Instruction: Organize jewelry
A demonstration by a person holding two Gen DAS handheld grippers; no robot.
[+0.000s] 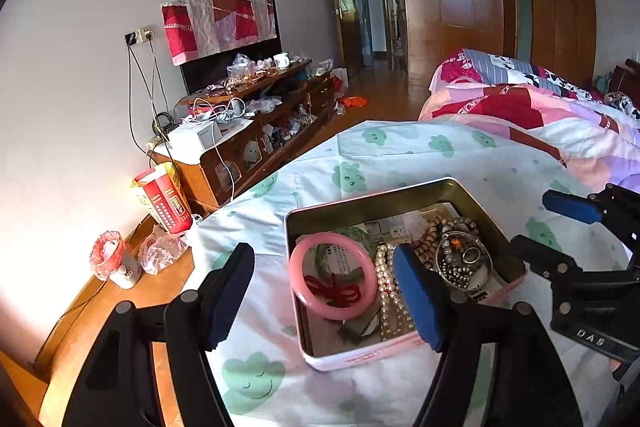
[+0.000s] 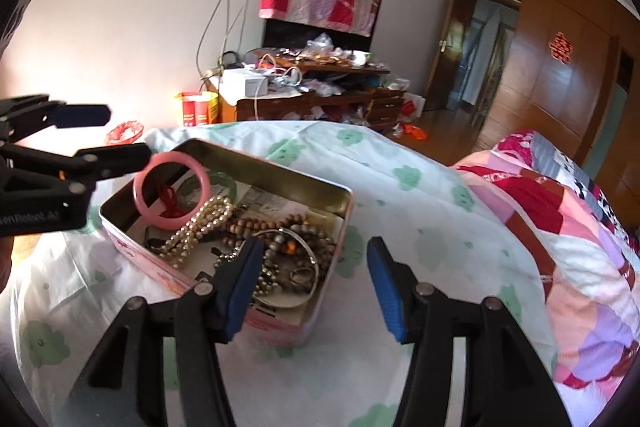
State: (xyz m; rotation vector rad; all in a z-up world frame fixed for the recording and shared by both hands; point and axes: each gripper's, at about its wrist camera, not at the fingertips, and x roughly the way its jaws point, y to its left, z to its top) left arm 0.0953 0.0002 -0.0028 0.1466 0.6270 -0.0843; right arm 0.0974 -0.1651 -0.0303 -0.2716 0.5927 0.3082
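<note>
Tin box (image 1: 404, 349): a pink rectangular tin with a gold inside, lid off, resting on the bedsheet (image 1: 420, 155); everything below is placed against it.
Pink bangle (image 1: 333, 275): inside the tin at its left end, lying on the floor of the box over printed paper, with a red knotted cord (image 1: 334, 291) across its lower part.
Green bangle (image 1: 352, 259): under and partly behind the pink one, in the same end of the tin.
Pearl strands (image 1: 387, 287): near the middle of the tin, just right of the pink bangle.
Wooden bead string (image 2: 256, 225): middle of the tin, toward its far wall.
Metal bangle and dark beads (image 2: 288, 267): right end of the tin, piled together with a small ring.
Left gripper (image 1: 324, 295): fingers spread wide and empty; one finger is outside the tin's left wall, the other above its middle, and the pink bangle shows between them untouched.
Right gripper (image 2: 316, 287): fingers apart and empty, straddling the tin's right-hand corner, one finger over the metal jewellery.
Bedsheet: white with green clouds, under the tin.
</note>
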